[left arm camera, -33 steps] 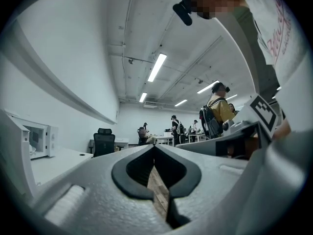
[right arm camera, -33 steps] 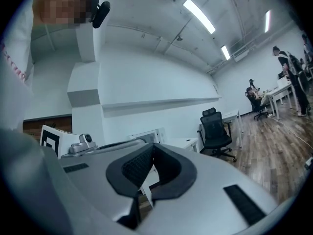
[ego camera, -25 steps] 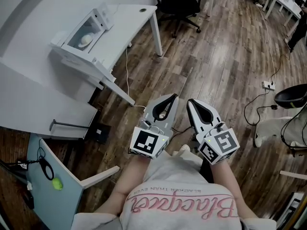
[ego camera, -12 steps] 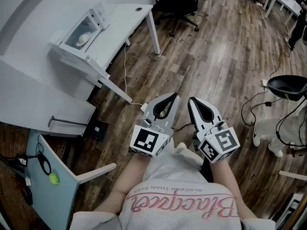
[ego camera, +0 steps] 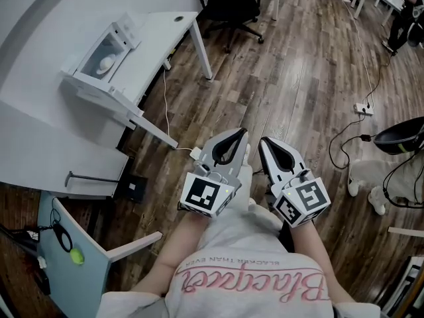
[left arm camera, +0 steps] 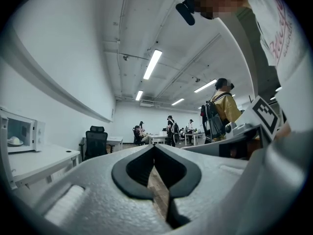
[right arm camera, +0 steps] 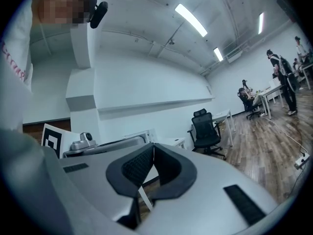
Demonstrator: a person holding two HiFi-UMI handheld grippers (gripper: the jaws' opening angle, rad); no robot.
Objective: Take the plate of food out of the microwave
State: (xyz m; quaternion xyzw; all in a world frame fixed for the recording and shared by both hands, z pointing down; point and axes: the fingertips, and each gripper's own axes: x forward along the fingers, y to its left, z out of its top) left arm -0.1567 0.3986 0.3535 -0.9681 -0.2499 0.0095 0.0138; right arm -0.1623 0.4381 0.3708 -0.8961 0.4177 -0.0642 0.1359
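Here the left tool (ego camera: 242, 133) and right tool (ego camera: 262, 140) are both closed, empty.

Two grippers (ego camera: 237, 133) (ego camera: 264, 141), one microwave (ego camera: 126, 33), one plate (ego camera: 106, 63).

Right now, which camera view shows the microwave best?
The head view: the whole microwave sits on the white desk, with the plate of food visible inside. The left gripper view catches it only at the frame's left edge, partly cut off. The right gripper view doesn't clearly show it.
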